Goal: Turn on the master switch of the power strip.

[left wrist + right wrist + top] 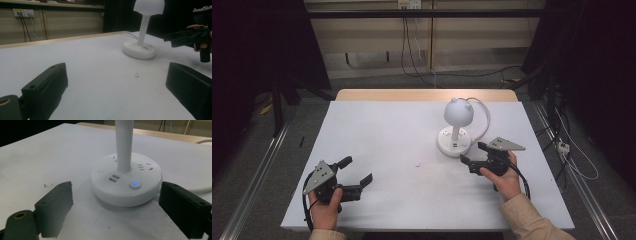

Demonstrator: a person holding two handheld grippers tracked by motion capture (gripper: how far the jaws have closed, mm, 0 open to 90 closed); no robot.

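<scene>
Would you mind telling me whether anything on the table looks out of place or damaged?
Nothing much: the lamp stands upright and intact. Only a small dark speck mars the white table near its middle.

A round-headed white desk lamp (pixel 457 127) stands on a white-covered table (pixel 387 150). Its white cord (pixel 484 117) loops behind. A blue-lit button (pixel 135 184) glows on its round base.

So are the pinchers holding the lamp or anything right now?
No, nothing is held. The left gripper is open over the bare table. The right gripper is open too, its jaws near the lamp's round base but not touching it.
</scene>
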